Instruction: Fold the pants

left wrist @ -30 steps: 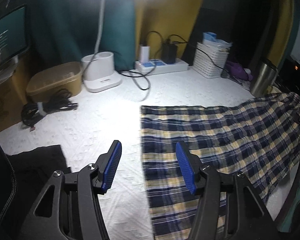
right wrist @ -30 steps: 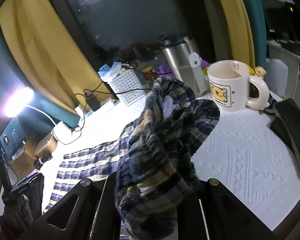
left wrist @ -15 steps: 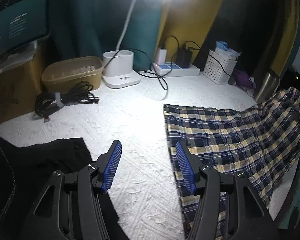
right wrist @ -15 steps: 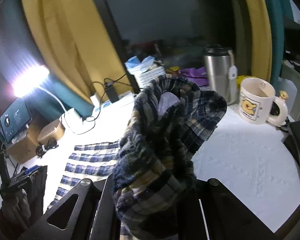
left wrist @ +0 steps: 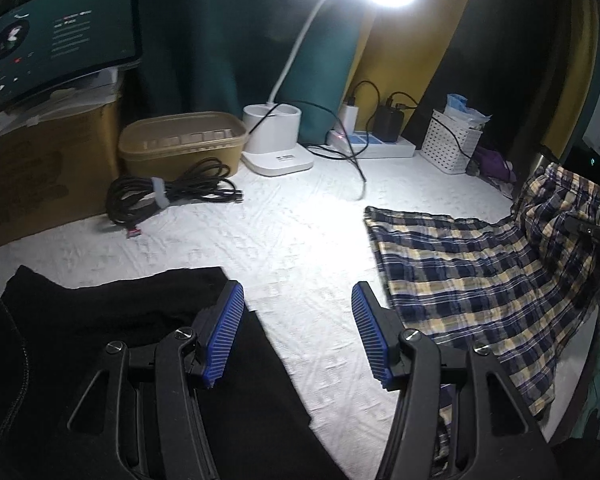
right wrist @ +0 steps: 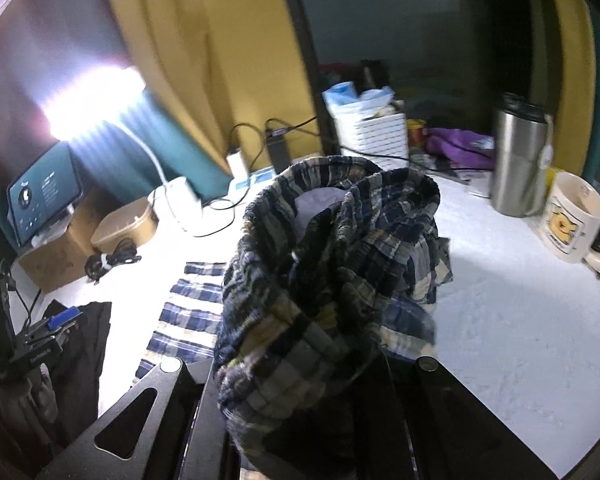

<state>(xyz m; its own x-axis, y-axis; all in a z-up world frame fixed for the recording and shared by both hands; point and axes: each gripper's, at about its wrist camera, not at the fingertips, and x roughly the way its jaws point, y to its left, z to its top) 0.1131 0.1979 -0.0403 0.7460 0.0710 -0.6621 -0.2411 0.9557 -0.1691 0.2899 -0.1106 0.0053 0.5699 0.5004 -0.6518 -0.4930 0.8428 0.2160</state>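
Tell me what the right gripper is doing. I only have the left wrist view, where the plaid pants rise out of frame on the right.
Observer: The right gripper is shut on a bunched end of the plaid pants and holds it up off the table. The rest trails down onto the white cover.
Operator: Is anything standing near that raised end?
Observer: A cream mug with a bear picture stands to the right of a steel tumbler. Both are apart from the fabric.
Operator: Where do my left jaws sit, seen from outside?
Observer: In the right wrist view the left gripper hangs over the black garment, off to the left of the plaid legs, with nothing in it.
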